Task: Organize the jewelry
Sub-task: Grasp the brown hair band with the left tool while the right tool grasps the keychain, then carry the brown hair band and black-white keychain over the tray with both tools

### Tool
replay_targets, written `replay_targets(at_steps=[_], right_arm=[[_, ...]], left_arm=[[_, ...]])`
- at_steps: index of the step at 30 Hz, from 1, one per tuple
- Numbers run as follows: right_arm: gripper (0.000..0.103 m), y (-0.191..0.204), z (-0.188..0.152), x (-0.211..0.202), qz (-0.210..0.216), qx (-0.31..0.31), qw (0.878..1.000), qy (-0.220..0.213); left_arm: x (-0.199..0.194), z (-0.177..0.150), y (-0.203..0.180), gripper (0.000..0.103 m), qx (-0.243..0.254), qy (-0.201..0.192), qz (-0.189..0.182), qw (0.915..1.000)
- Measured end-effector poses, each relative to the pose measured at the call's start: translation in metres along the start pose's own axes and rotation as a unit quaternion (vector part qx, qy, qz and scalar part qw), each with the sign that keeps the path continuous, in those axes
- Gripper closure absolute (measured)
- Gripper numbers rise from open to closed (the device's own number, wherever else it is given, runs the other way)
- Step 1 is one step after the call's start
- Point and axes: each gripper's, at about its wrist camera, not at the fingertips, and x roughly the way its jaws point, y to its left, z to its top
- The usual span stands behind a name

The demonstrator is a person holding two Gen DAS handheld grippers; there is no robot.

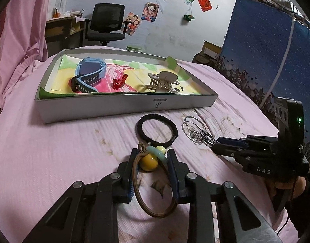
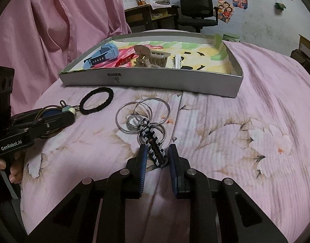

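Jewelry could slip: our left claw (image 1: 152, 162) straddles the beaded cord (image 1: 153, 184) unclosed; our right claw (image 2: 156, 156) gapes around the keychain (image 2: 155, 145), whose rings (image 2: 142, 113) may snag the bedsheet (image 2: 236, 131).

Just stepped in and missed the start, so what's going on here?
A person with a gripper in each hand is sorting jewelry on a pink bedspread. The left gripper has its jaws around a brown cord bracelet with beads; the right gripper straddles a patterned keychain with metal rings. Neither looks clamped yet. A black hair tie lies loose. The box already holds a blue watch, a red trinket and a hair claw.
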Motion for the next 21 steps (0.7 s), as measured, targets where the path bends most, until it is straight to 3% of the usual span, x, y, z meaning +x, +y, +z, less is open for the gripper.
replay_targets(at_steps=[3,10,21], right_arm=[[0.091,0.005,-0.002,-0.002,-0.003,-0.006,1.0,-0.002],[0.091,0.017,-0.02,-0.015,0.007,0.013,1.0,-0.011],[0.092,0.033,-0.042,-0.038,0.027,0.043,0.996,-0.08]], left_arm=[[-0.001,-0.002,0.001,0.077,-0.002,-0.003,-0.002,1.0],[-0.012,-0.016,-0.005,0.077,0.004,-0.019,0.001,0.9998],[-0.032,-0.029,-0.016,0.077,0.017,-0.06,0.015,0.9979]])
